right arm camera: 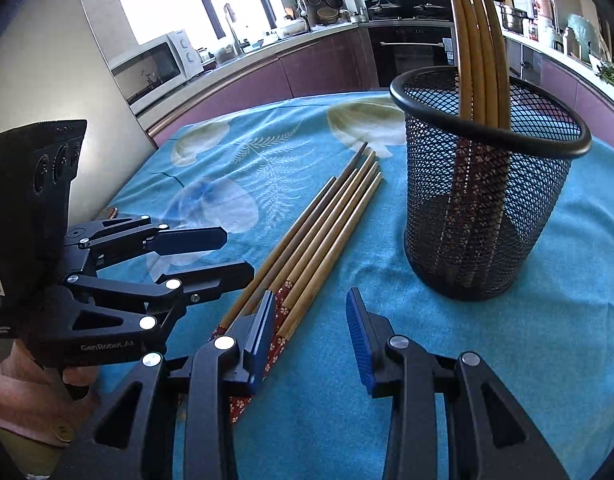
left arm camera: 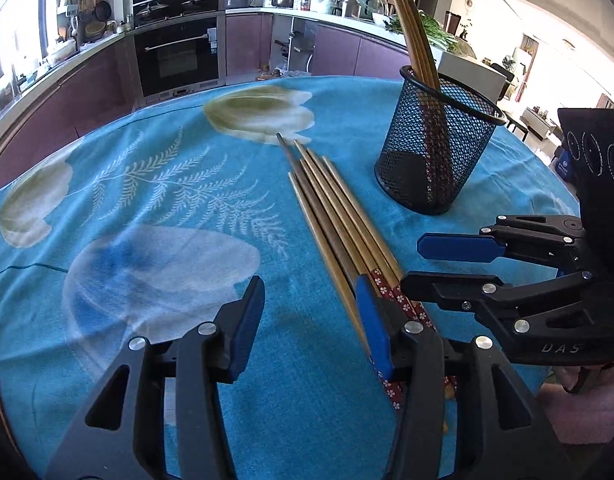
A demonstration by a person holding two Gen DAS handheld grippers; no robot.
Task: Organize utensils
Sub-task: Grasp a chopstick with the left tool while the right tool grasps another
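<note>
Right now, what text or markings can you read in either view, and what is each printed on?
"GenRobot.AI": on the left gripper body, seen in the right wrist view.
"DAS": on the right gripper body, left wrist view; cut off by the frame edge.
Small white label on the left gripper's side: too small to read.
Oven sticker and counter containers: too blurred.

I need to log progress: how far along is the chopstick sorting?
Partly done. Several chopsticks already stand in the mesh holder. Nothing is in hand: the left gripper and right gripper are open, low beside the loose bundle lying on the tablecloth.
</note>
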